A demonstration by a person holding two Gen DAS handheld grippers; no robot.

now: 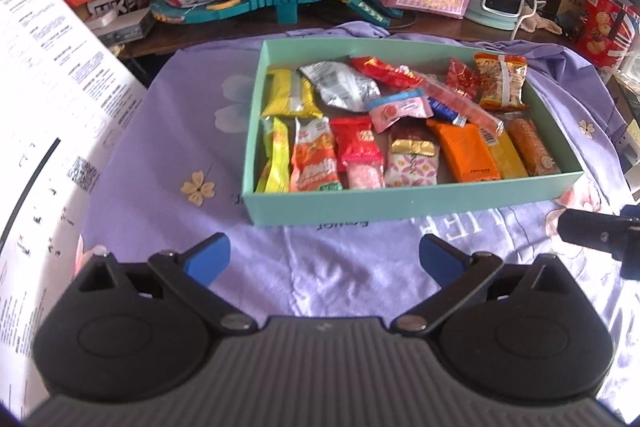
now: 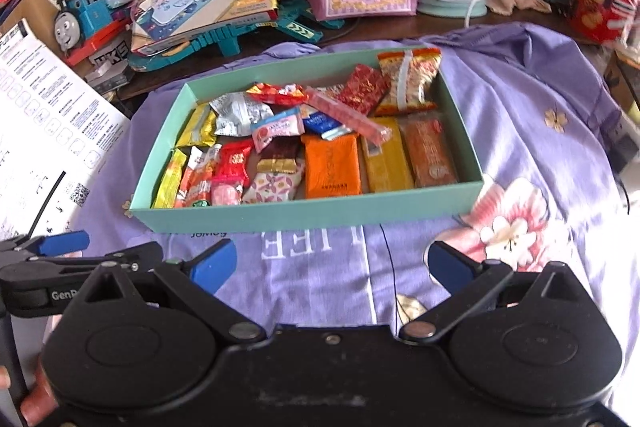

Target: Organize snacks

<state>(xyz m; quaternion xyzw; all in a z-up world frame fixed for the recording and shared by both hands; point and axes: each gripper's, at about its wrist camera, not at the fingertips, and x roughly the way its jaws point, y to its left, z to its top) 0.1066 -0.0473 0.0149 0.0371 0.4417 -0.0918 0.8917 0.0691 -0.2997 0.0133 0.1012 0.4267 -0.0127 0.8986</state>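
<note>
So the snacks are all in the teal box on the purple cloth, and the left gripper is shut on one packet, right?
Not quite: the left gripper is open and empty, as the left wrist view shows. The snacks do lie in the teal box on the purple cloth.

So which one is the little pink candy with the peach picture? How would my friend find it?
Look in the green box on the purple cloth. Near the box's middle, the small pink packet lies on other snacks, between the crinkly silver pouch and the long clear pink stick. It alone is pale pink with blue trim.
</note>
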